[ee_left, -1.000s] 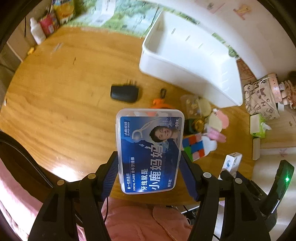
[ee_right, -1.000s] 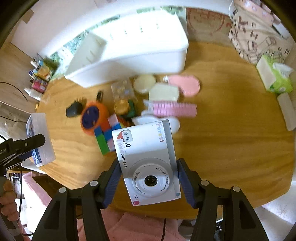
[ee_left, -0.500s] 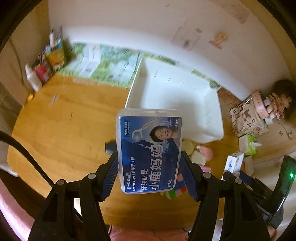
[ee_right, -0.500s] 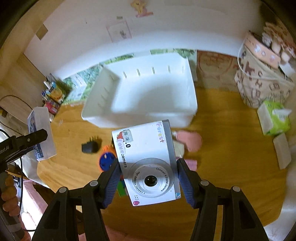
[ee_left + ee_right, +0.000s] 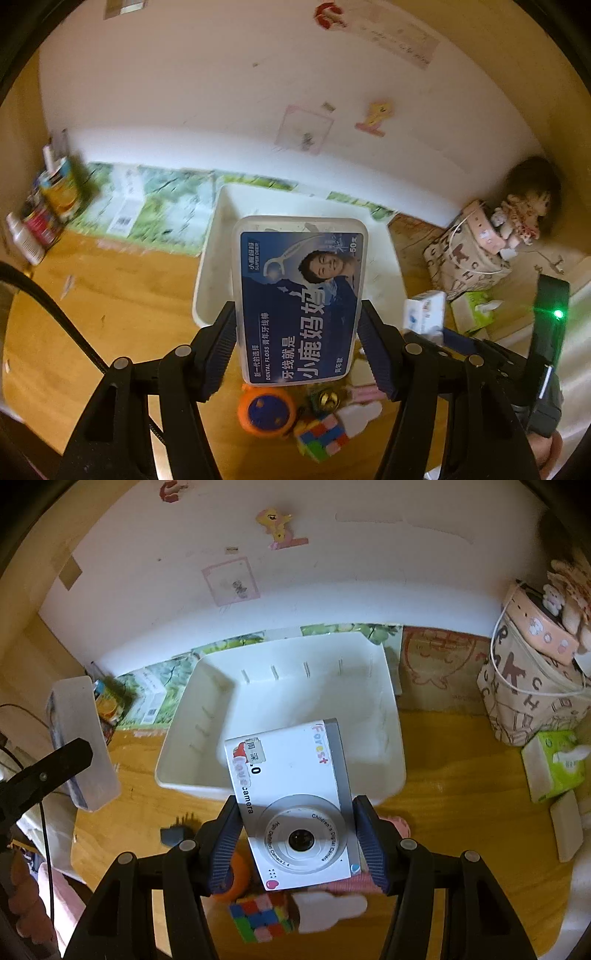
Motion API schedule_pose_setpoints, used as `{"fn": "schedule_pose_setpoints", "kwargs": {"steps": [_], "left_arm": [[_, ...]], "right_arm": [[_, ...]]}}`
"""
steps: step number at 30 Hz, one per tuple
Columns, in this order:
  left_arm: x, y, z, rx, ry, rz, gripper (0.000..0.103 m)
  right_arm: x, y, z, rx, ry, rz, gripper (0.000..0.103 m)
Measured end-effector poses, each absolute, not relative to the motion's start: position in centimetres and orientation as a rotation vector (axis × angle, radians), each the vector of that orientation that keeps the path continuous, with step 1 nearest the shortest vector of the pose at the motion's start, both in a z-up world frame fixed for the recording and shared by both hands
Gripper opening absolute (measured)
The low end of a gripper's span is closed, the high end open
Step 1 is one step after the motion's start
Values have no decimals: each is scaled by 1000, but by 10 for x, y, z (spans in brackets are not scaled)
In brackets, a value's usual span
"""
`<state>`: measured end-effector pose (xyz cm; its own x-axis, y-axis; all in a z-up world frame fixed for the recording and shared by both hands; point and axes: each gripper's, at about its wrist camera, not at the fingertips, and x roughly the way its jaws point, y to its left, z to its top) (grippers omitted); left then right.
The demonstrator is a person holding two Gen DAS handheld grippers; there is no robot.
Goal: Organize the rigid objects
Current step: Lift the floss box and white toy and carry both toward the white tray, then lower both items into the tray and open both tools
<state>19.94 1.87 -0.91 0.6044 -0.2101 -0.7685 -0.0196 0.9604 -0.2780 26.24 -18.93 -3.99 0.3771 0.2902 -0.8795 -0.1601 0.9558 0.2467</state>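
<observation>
meanwhile, above a wooden table (image 5: 461,812), i hold two items at once: my left gripper (image 5: 297,354) is clamped on a clear dental floss box (image 5: 301,295) at centre frame, and my right gripper (image 5: 297,843) is clamped on a white children's camera (image 5: 291,801), also at centre frame. each item is pinched near its lower end, with most of its length standing free beyond the pads. the white bin (image 5: 280,716), the likely destination by my reading, sits just behind both in the middle of each view and appears empty. what could go wrong: the smooth plastic box could pivot or slip between the pads if i tilt it sharply over the rim, and the camera, heavier at the lens end, could swing and knock the bin's near wall. with both hands converging on one bin, the grippers could also collide. along the lower edge lie the unsorted things: an orange round toy (image 5: 266,411), a puzzle cube (image 5: 321,437) and a small gold bell (image 5: 327,398). the held items hide much of the bin floor and part of this pile, the pink and white pieces are too blurred to name, and a dark plug (image 5: 175,830) is half cut off by my right gripper's arm.
</observation>
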Motion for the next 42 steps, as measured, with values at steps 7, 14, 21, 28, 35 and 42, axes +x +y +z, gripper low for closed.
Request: {"fn": "schedule_pose_setpoints", "kwargs": {"steps": [7, 14, 21, 28, 35, 42], "left_arm": [[214, 12, -29, -208, 826, -134, 67], [243, 15, -48, -222, 759, -210, 68], [272, 10, -67, -203, 721, -215, 68], [289, 3, -91, -211, 777, -211, 68], [297, 0, -102, -203, 829, -195, 68], [294, 5, -92, -193, 795, -179, 79]], "right_arm": [[291, -185, -52, 113, 1069, 259, 61], [317, -179, -72, 90, 989, 241, 61], [341, -178, -107, 115, 1010, 256, 61], [353, -175, -124, 90, 1027, 278, 44], [354, -172, -124, 82, 1012, 289, 44], [351, -176, -117, 93, 1000, 280, 44]]}}
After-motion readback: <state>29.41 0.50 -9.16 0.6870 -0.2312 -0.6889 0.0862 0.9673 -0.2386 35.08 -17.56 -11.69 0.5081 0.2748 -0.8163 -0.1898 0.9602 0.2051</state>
